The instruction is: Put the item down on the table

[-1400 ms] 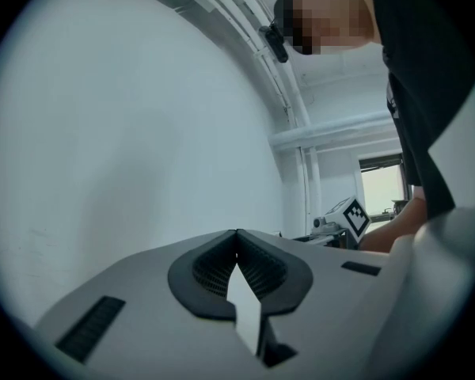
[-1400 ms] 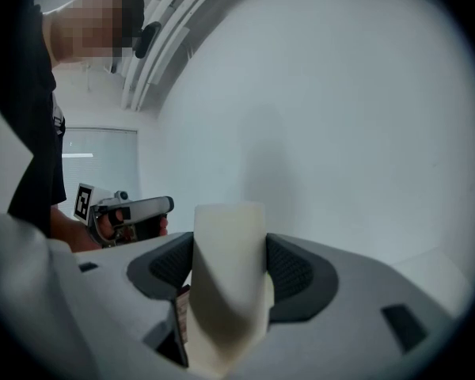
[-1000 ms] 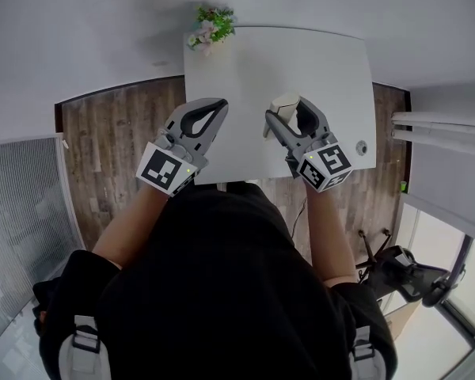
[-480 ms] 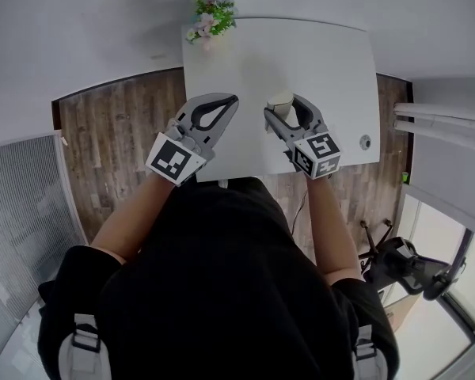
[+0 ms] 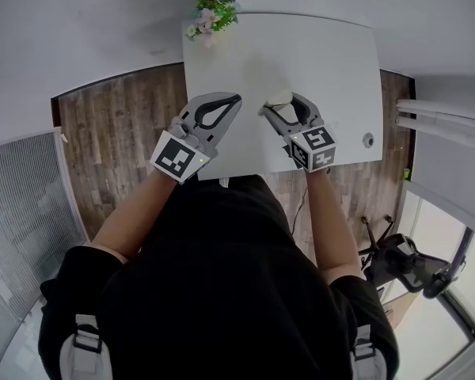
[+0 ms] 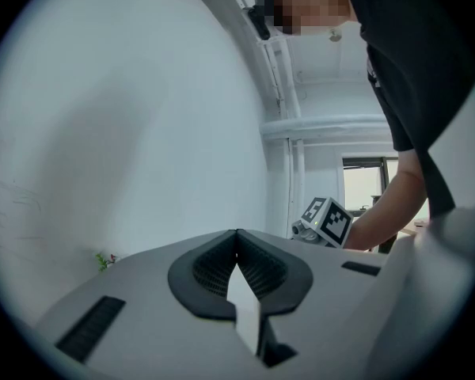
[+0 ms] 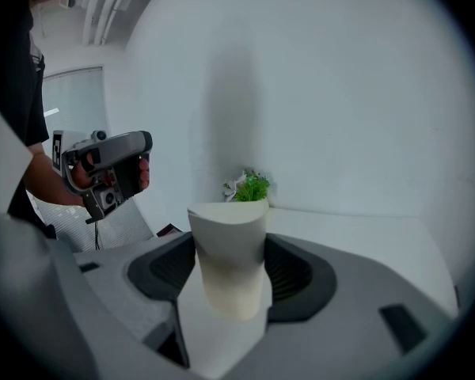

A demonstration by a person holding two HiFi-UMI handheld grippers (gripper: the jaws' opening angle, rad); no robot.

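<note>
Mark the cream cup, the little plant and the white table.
cream cup (image 7: 228, 256), right gripper view, middle of its wall.
little plant (image 5: 211, 14), head view, its flowers and leaves.
white table (image 5: 324, 58), head view, bare part of its top.

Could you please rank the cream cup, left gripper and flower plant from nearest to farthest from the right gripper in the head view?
1. cream cup: held between the right gripper jaws.
2. left gripper: beside it, to its left.
3. flower plant: at the table far left corner.
</note>
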